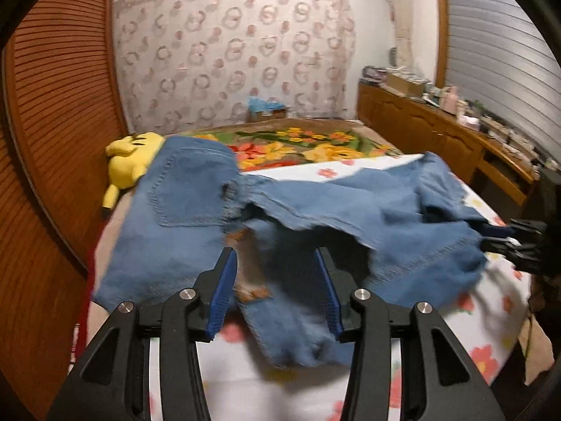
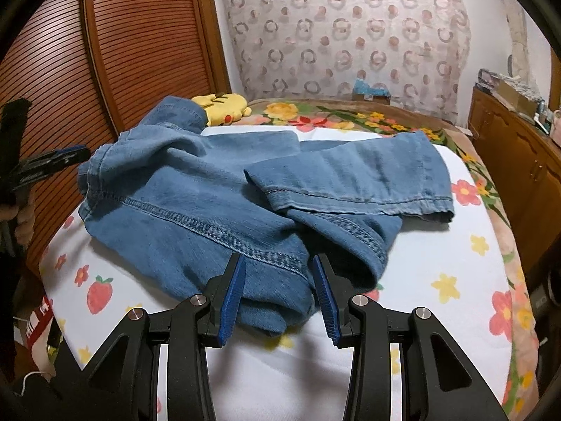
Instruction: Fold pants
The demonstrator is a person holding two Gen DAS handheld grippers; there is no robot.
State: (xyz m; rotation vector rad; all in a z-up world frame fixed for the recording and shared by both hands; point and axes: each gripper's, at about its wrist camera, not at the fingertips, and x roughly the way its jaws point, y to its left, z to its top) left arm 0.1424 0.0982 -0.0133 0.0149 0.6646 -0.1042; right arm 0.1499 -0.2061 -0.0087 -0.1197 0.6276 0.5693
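Observation:
Blue jeans (image 1: pixel 182 210) lie crumpled on the white flowered sheet (image 1: pixel 466 319), back pocket up at the left. My left gripper (image 1: pixel 275 252) hovers over a leg of them, open, the cloth lying loose below its blue pads (image 1: pixel 224 291). My right gripper (image 1: pixel 505 238) shows at the right edge, by a hem. In the right wrist view the jeans (image 2: pixel 210 203) are loosely bunched, one leg (image 2: pixel 350 182) folded across. My right gripper (image 2: pixel 278 259) is open with a fold of denim between its fingers, not pinched. The left gripper (image 2: pixel 70 156) is at the far left, beside the waistband.
A yellow plush toy (image 1: pixel 133 161) lies at the bed's far left corner by the slatted wooden doors (image 1: pixel 52 140). A flowered blanket (image 1: pixel 298 147) covers the far end. A cluttered wooden dresser (image 1: pixel 438 140) runs along the right. A hand (image 2: pixel 21 217) holds the left gripper.

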